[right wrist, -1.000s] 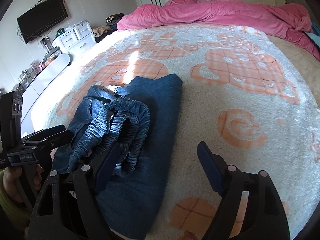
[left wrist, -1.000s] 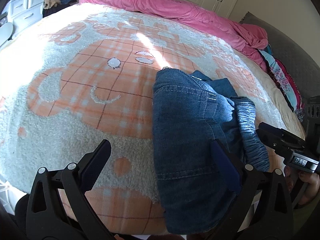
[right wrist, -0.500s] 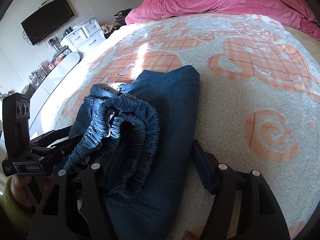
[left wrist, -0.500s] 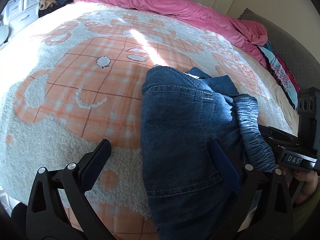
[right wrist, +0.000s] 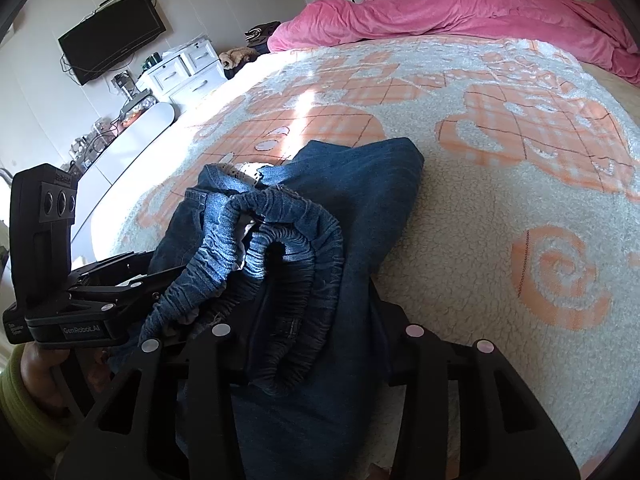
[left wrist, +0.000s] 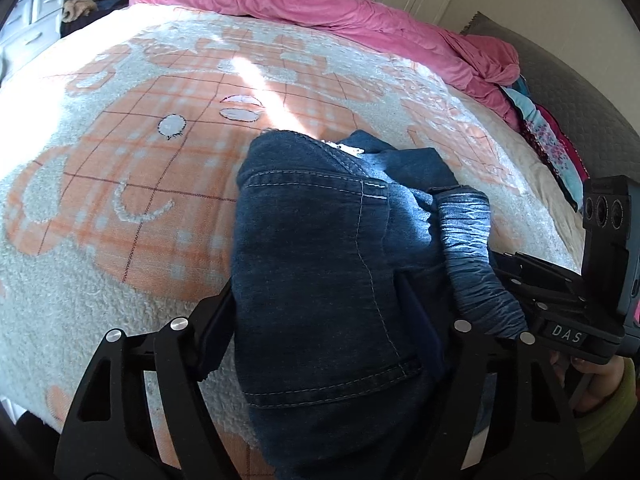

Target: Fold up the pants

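Observation:
Dark blue denim pants (left wrist: 320, 264) lie bunched on the bed's fleece blanket, the elastic waistband (right wrist: 280, 248) curled on top. My left gripper (left wrist: 316, 328) straddles the pants' near left part, its jaws partly closed with denim between them. My right gripper (right wrist: 316, 320) straddles the waistband end, its jaws narrowed around the fabric. Each gripper shows in the other's view: the right one (left wrist: 560, 312) and the left one (right wrist: 80, 296). Whether the pads press the cloth is hidden.
The white and orange blanket (left wrist: 120, 168) covers the bed. A pink duvet (left wrist: 320, 4) lies piled at the far edge. A grey headboard (left wrist: 580, 92) is at the right, white drawers (right wrist: 180, 72) and a wall TV (right wrist: 112, 36) at the left.
Both grippers moved forward onto the pants and their jaws narrowed from wide open to closing around the denim. The right gripper now covers the waistband end.

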Action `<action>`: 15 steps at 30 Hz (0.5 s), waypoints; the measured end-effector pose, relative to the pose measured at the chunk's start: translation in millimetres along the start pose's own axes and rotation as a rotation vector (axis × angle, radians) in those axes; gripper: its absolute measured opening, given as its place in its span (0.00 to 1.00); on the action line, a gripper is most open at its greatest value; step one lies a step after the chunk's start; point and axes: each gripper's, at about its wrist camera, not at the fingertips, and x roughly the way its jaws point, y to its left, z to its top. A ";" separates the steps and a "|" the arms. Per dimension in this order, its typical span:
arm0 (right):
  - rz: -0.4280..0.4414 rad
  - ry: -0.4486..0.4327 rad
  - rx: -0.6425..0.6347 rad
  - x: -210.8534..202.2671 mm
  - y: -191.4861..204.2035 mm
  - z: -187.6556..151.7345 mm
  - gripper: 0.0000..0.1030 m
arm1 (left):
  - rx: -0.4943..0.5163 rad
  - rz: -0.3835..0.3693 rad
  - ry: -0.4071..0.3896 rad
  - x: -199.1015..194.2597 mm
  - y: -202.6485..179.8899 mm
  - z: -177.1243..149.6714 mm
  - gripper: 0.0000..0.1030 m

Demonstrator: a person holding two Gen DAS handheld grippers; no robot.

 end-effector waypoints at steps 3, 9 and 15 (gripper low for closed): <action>-0.011 -0.005 -0.006 0.2 1.3 -0.7 0.40 | 0.003 -0.006 -0.001 -0.4 -1.7 -1.0 0.59; -0.015 -0.018 -0.018 -1.9 6.7 -1.9 0.31 | -0.006 -0.004 -0.019 -4.0 -3.5 -2.6 0.56; -0.044 -0.058 -0.048 -12.2 21.2 -4.2 0.27 | 0.009 -0.013 -0.064 -16.9 -12.5 -5.4 0.44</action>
